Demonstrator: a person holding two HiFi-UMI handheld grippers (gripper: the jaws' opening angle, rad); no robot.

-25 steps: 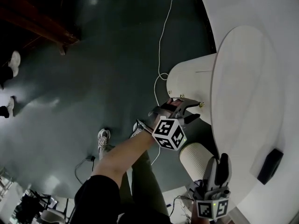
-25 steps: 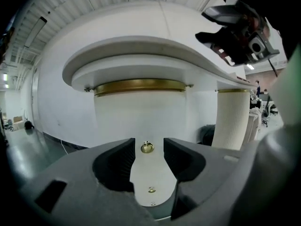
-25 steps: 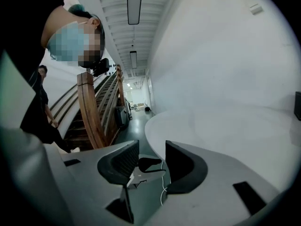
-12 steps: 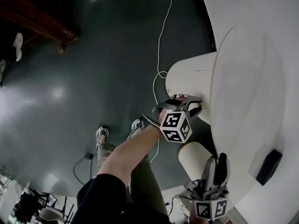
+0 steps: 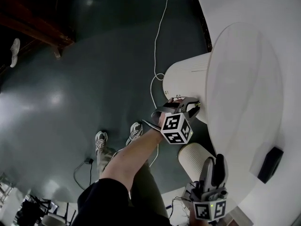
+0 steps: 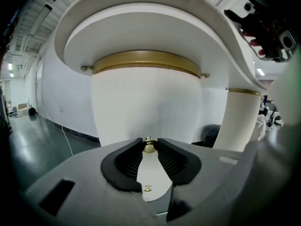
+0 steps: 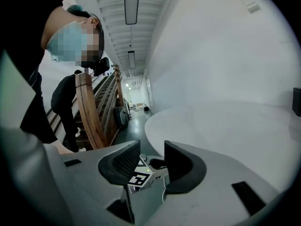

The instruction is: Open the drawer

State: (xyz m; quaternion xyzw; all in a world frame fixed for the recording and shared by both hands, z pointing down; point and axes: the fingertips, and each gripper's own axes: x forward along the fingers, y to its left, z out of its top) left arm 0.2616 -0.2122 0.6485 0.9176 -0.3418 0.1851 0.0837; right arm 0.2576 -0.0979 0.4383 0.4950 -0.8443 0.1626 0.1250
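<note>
The drawer is the curved white front (image 5: 186,81) (image 6: 146,107) of the round pedestal under the white tabletop (image 5: 244,102), beneath a brass band (image 6: 146,60). Its small brass knob (image 6: 149,146) sits between the pad tips of my left gripper (image 5: 190,106) (image 6: 149,142). The jaws are closing, and the pads stand close on either side of the knob. My right gripper (image 5: 212,166) (image 7: 153,149) hangs lower, beside the table edge. It is open with nothing between its jaws, and the left gripper's marker cube (image 7: 136,177) shows through the gap.
A ribbed cream column (image 5: 193,157) (image 6: 240,121) stands right of the pedestal. A white cable (image 5: 157,55) trails over the dark floor. A black object (image 5: 270,164) lies on the tabletop. A wooden stair rail (image 7: 91,112) and people are at the far left.
My left gripper has dropped a little and come onto the knob, and its jaws have narrowed around it. The right gripper has kept still.
</note>
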